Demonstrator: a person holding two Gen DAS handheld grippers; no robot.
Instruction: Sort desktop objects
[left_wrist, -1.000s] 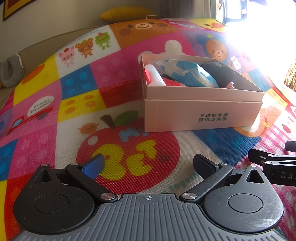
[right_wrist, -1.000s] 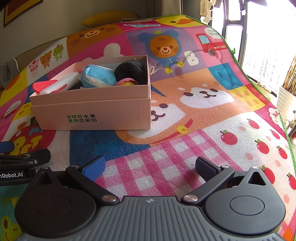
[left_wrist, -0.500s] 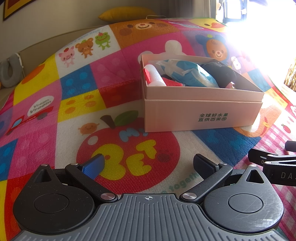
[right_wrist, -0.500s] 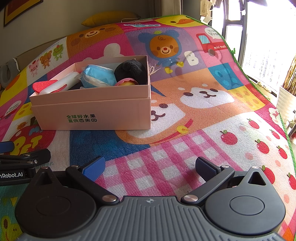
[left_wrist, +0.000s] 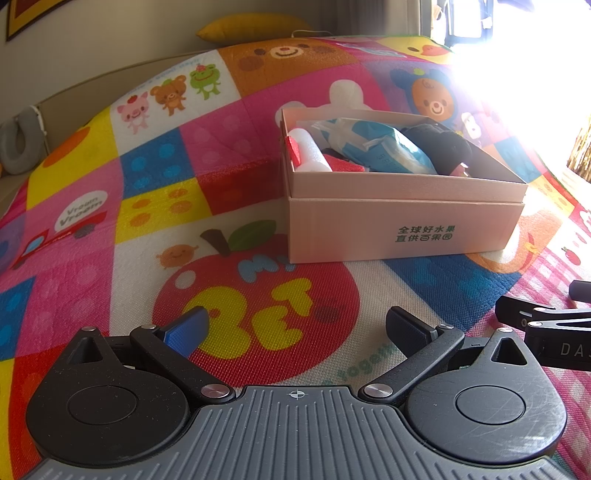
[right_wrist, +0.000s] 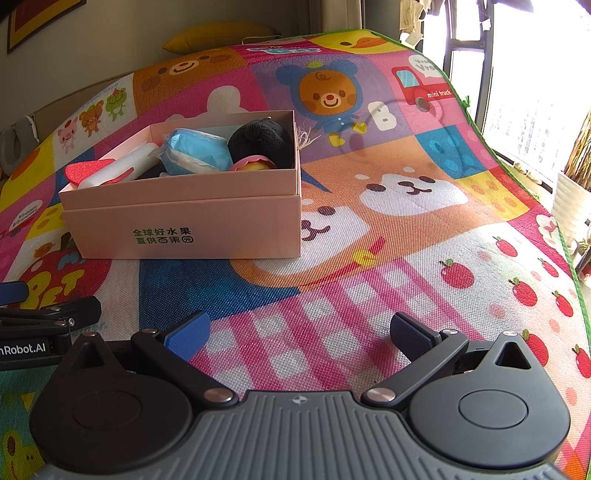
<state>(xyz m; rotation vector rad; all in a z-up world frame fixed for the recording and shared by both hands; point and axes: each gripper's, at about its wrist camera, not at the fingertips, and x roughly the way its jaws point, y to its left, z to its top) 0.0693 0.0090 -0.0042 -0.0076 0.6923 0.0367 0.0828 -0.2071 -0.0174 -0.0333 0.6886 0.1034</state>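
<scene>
A pink cardboard box (left_wrist: 399, 229) (right_wrist: 207, 225) with green print stands on the colourful play mat. It holds a white foam roll (left_wrist: 310, 155) with a red heart piece (right_wrist: 86, 171), a blue-and-white packet (left_wrist: 384, 147) (right_wrist: 195, 151), a black plush item (left_wrist: 447, 144) (right_wrist: 262, 140) and a small pink-and-yellow toy (right_wrist: 253, 165). My left gripper (left_wrist: 295, 326) is open and empty, low over the mat in front of the box. My right gripper (right_wrist: 299, 330) is open and empty, to the right of the left one, in front of the box.
The play mat (right_wrist: 406, 229) covers the whole surface and curves down at the right edge by a window. A yellow cushion (left_wrist: 255, 26) lies at the far edge. A grey ring-shaped object (left_wrist: 18, 140) sits at the far left. The right gripper's body (left_wrist: 546, 328) is close beside the left gripper.
</scene>
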